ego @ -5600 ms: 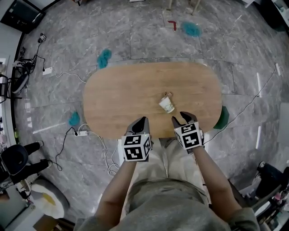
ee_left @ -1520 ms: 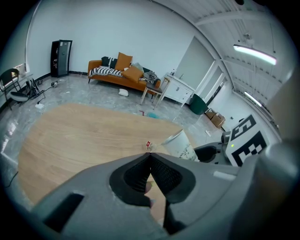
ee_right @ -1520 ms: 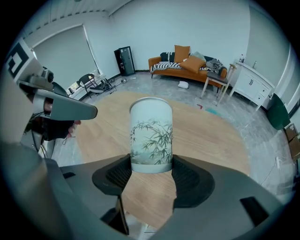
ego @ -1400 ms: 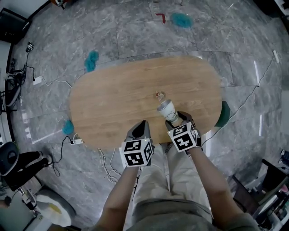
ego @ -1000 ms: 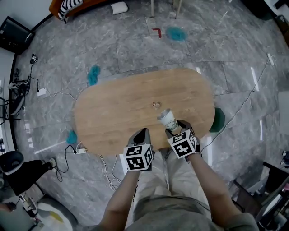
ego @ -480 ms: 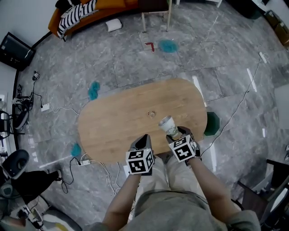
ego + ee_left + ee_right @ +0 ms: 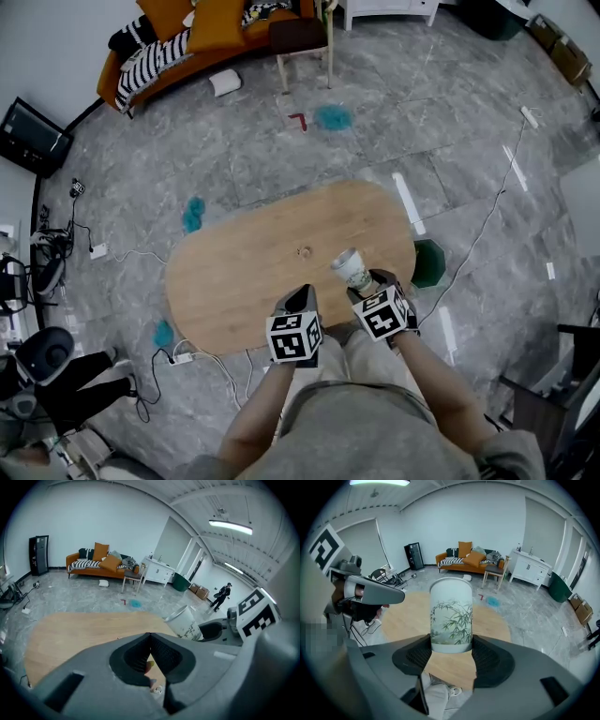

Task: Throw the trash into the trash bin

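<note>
Cup (image 7: 451,616), white paper with a bamboo print, is pinched at its base between the right gripper's (image 7: 373,285) fingers (image 7: 490,658). In the head view it sits just right of centre, over the lower right part of the table (image 7: 244,281), with its open mouth tipped toward the upper left. The left gripper (image 7: 150,641) is low in the frame at the table's near edge. Its fingers are pressed together with nothing between them. A green bin (image 7: 431,265) stands on the floor just beside the table's right end. A small scrap (image 7: 303,251) lies mid-table. An orange sofa (image 7: 187,37) is at upper left.
</note>
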### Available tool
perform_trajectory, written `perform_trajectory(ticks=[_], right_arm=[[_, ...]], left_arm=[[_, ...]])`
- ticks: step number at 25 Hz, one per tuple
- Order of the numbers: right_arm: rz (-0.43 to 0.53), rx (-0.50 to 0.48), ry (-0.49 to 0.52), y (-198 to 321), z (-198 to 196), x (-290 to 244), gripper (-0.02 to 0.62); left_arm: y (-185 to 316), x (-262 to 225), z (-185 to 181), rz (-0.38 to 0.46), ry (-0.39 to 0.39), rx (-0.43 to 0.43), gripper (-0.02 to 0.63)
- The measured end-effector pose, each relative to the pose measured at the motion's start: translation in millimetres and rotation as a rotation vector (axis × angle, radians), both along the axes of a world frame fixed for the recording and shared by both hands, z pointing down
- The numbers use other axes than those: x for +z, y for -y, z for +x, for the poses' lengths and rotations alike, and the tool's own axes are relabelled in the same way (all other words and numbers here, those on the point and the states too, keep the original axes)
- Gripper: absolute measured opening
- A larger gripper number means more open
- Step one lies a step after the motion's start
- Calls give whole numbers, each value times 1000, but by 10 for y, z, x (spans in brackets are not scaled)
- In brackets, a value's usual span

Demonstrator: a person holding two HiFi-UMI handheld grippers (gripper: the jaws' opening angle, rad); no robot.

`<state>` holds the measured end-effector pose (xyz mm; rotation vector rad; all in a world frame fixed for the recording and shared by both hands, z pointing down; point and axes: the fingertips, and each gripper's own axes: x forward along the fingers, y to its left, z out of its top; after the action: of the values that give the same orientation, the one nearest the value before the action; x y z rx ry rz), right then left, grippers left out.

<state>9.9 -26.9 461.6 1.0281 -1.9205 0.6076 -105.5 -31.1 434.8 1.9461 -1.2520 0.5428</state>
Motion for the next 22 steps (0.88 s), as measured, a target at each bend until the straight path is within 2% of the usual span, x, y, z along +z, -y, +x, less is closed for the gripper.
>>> perform_trajectory(ticks=[9,22], right_arm=[[40,47,-9,-116,346,-270,239],[82,92,-11,-348,812,-437,239]], left_arm=[[-28,-213,357,34,6,80,9],[-141,-349,752,71,24,130,9]])
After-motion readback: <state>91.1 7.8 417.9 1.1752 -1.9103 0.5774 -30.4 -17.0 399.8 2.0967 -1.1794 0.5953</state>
